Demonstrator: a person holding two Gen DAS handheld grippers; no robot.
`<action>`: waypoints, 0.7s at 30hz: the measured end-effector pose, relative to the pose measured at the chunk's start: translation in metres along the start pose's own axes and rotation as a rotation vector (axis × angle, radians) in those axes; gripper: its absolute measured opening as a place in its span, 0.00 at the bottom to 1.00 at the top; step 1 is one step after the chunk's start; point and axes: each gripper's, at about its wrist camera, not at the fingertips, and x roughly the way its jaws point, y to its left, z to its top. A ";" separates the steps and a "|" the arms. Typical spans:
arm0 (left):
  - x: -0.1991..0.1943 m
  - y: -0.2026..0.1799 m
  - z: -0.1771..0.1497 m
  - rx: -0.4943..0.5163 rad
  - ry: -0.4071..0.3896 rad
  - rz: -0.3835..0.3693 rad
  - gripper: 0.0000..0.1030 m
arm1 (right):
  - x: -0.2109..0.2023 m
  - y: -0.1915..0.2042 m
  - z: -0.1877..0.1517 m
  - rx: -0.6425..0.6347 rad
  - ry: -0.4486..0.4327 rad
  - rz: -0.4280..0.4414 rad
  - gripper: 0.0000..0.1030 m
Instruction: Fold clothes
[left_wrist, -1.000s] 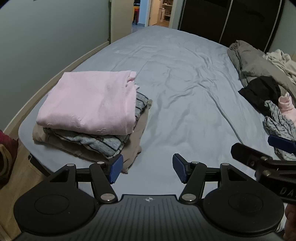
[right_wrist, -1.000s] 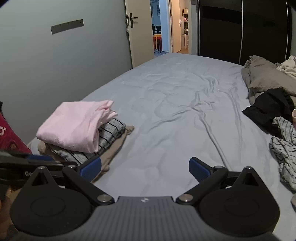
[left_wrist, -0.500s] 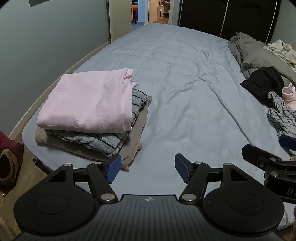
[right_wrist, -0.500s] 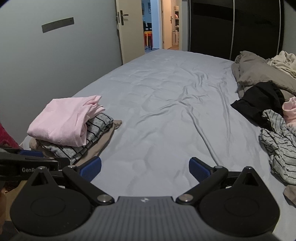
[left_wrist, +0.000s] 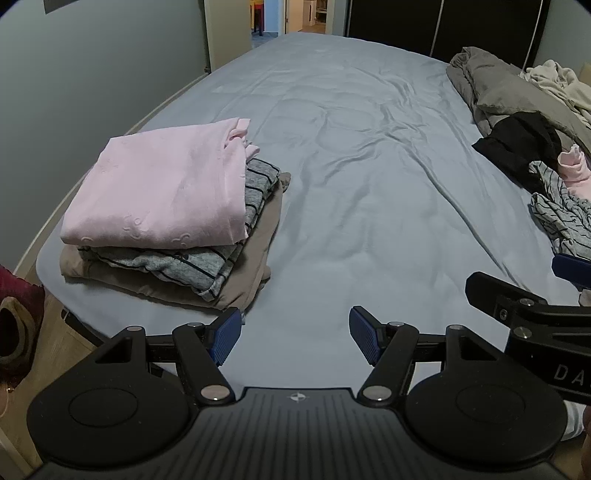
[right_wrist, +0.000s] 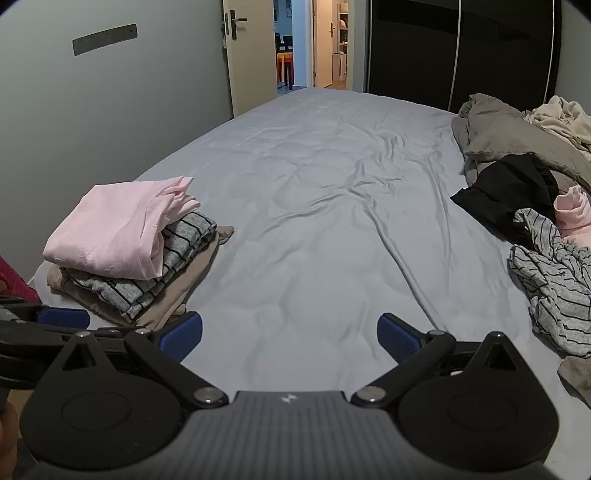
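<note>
Bed (right_wrist: 314, 206) fills my view, grey sheet wrinkled, middle bare. Unfolded heap (right_wrist: 546, 221) at right edge: grey-brown bedding, black garment, striped grey top (right_wrist: 550, 291), pink piece. Folded stack (left_wrist: 166, 218) near left corner, pink on striped on tan. I judge striped top light, limp, apt to slide and bunch; I'd pinch shoulder seams or hem corners. Left gripper (left_wrist: 295, 334) apart, nothing between. Right gripper (right_wrist: 290, 338) wide apart, empty.

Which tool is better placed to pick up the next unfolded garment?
Probably the right tool: it is open and empty, and sits nearer the unfolded striped garment. The left tool, also open, sits by the folded stack.
</note>
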 end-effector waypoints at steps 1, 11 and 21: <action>0.000 0.000 0.000 -0.002 -0.001 -0.001 0.61 | 0.000 0.001 0.000 -0.002 -0.001 0.001 0.99; 0.000 -0.001 0.000 0.003 -0.007 0.002 0.62 | -0.003 0.002 0.000 -0.002 0.000 -0.003 0.99; -0.004 0.000 0.002 -0.012 -0.015 -0.003 0.62 | -0.004 0.002 -0.001 0.002 -0.001 0.001 0.99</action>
